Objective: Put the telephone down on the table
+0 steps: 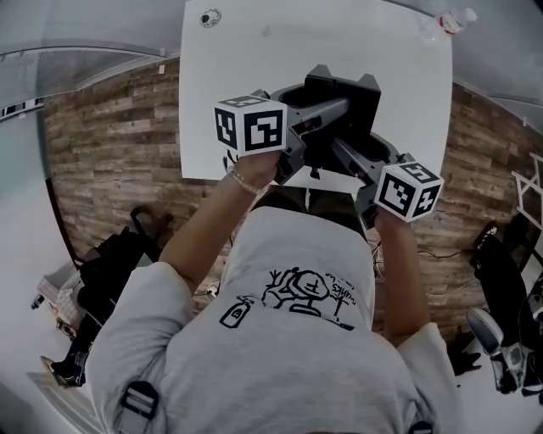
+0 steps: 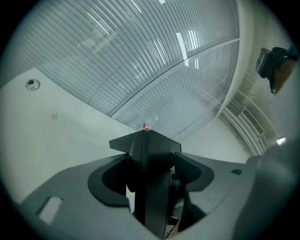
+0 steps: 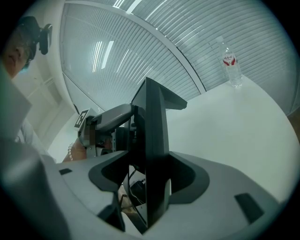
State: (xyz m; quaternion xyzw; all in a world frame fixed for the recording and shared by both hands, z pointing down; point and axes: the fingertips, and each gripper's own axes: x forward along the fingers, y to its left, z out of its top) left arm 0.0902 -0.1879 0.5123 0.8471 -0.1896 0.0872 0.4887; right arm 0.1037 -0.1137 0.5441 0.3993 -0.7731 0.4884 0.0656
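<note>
Telephone shows in no view, so neither its look nor its place can be told. The left hand-held gripper (image 2: 146, 138) has its black jaws pressed together with nothing between them. The right hand-held gripper (image 3: 157, 96) also has its jaws together and holds nothing. The person holds both close side by side over the near edge of the white worktop (image 1: 339, 38), with the jaws pointing toward the far side. A bottle (image 1: 450, 21) with a red label stands upright at the far right corner, well apart from both. A small round fitting (image 1: 209, 18) sits in the far left corner. Behind the worktop rises a slatted wall (image 2: 140, 51). A bracelet (image 1: 244, 180) circles the left wrist. Below lies a wood-plank floor (image 1: 119, 144), with dark bags (image 1: 114, 258) on it at the left and black gear (image 1: 505, 271) at the right.
</note>
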